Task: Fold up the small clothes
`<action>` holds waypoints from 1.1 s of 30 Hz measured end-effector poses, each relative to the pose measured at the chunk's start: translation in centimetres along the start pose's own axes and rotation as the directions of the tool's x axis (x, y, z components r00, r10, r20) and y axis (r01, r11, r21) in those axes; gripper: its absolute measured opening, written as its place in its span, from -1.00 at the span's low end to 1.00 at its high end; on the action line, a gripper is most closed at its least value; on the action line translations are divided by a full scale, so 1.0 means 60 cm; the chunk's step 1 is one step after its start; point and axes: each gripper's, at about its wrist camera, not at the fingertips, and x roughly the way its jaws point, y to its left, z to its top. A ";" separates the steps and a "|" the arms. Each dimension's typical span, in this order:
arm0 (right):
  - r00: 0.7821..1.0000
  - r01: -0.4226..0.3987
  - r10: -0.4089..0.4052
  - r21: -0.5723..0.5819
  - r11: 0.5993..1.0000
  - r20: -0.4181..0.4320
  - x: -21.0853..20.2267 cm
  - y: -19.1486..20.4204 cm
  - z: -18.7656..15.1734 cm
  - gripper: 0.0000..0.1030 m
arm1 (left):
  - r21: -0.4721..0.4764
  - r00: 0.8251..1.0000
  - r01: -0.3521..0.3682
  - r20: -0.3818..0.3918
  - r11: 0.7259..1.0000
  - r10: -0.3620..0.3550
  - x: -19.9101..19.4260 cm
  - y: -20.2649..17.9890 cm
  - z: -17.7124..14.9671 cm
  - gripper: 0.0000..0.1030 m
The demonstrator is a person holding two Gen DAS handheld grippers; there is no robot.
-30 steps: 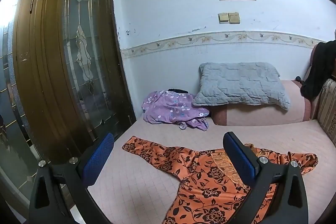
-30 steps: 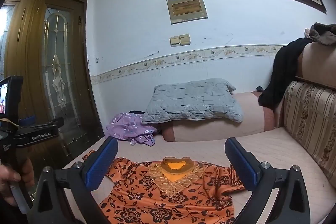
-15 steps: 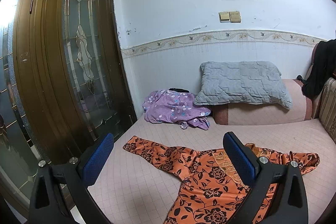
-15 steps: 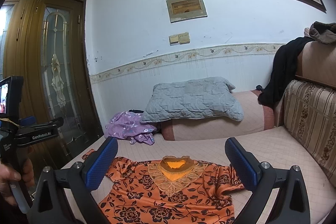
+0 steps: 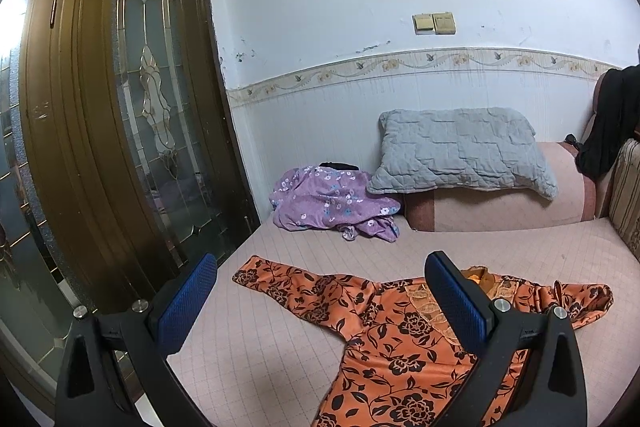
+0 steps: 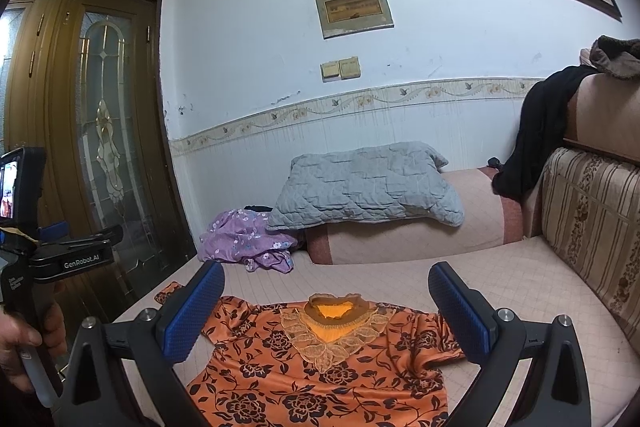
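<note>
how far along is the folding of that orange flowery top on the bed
Done: the orange top lies spread face up on the bed. In hand: nothing; left tool and right tool hover open above it. Left: every fold, plus the crumpled purple garment.

Glossy cloth blouse (image 6: 320, 367); quilted matt pillow (image 6: 368, 187)

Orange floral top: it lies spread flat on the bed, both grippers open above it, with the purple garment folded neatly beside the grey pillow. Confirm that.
Not quite. The purple garment is a crumpled heap, not folded, as the left wrist view shows. The rest holds: orange floral top spread flat, left gripper and right gripper open, grey pillow beside it.
</note>
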 end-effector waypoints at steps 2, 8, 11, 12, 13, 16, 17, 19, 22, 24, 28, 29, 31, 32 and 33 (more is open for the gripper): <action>1.000 -0.001 0.001 0.002 1.000 -0.004 0.004 0.000 -0.001 1.00 | 0.003 1.000 0.001 -0.005 1.000 -0.001 0.004 -0.003 -0.001 1.00; 1.000 -0.002 0.002 0.007 1.000 -0.015 0.019 -0.004 -0.005 1.00 | 0.011 1.000 0.001 -0.014 1.000 -0.001 0.014 -0.009 -0.005 1.00; 1.000 -0.004 0.004 0.008 1.000 -0.022 0.027 -0.006 -0.009 1.00 | 0.014 1.000 0.002 -0.020 1.000 -0.002 0.021 -0.014 -0.007 1.00; 1.000 -0.003 0.003 0.008 1.000 -0.024 0.028 -0.004 -0.013 1.00 | 0.016 1.000 0.002 -0.023 1.000 -0.002 0.023 -0.016 -0.007 1.00; 1.000 -0.004 0.004 0.009 1.000 -0.025 0.030 -0.006 -0.014 1.00 | 0.019 1.000 0.001 -0.025 1.000 -0.001 0.026 -0.019 -0.009 1.00; 0.999 -0.003 0.004 0.015 1.000 -0.032 0.037 -0.010 -0.019 1.00 | 0.024 0.999 0.006 -0.034 1.000 -0.005 0.034 -0.022 -0.010 1.00; 0.999 -0.003 0.003 0.017 1.000 -0.035 0.040 -0.011 -0.020 1.00 | 0.027 0.999 0.006 -0.038 1.000 -0.005 0.037 -0.025 -0.011 1.00; 0.999 -0.001 0.002 0.022 1.000 -0.040 0.044 -0.016 -0.025 1.00 | 0.032 0.999 0.007 -0.044 0.999 -0.006 0.044 -0.031 -0.013 1.00; 0.999 0.003 -0.002 0.029 1.000 -0.055 0.054 -0.024 -0.032 1.00 | 0.039 0.998 0.014 -0.057 0.999 -0.011 0.056 -0.041 -0.019 1.00; 0.998 0.011 -0.009 0.035 0.999 -0.069 0.062 -0.030 -0.038 1.00 | 0.046 0.998 0.019 -0.066 0.999 -0.016 0.065 -0.048 -0.025 1.00; 0.994 0.026 -0.020 0.053 0.998 -0.111 0.088 -0.058 -0.056 1.00 | 0.069 0.993 0.045 -0.115 0.997 -0.037 0.107 -0.075 -0.047 1.00; 0.991 0.038 -0.030 0.055 0.998 -0.128 0.097 -0.072 -0.064 1.00 | 0.075 0.989 0.060 -0.140 0.995 -0.049 0.123 -0.083 -0.056 1.00; 0.983 0.071 -0.059 0.061 0.996 -0.176 0.119 -0.107 -0.087 1.00 | 0.090 0.969 0.114 -0.228 0.989 -0.091 0.169 -0.105 -0.090 1.00; 0.973 0.093 -0.075 0.075 0.993 -0.216 0.131 -0.132 -0.101 1.00 | 0.100 0.954 0.141 -0.280 0.985 -0.108 0.195 -0.119 -0.111 1.00; 0.962 0.123 -0.095 0.093 0.988 -0.258 0.146 -0.168 -0.121 1.00 | 0.109 0.938 0.162 -0.325 0.981 -0.119 0.217 -0.131 -0.133 1.00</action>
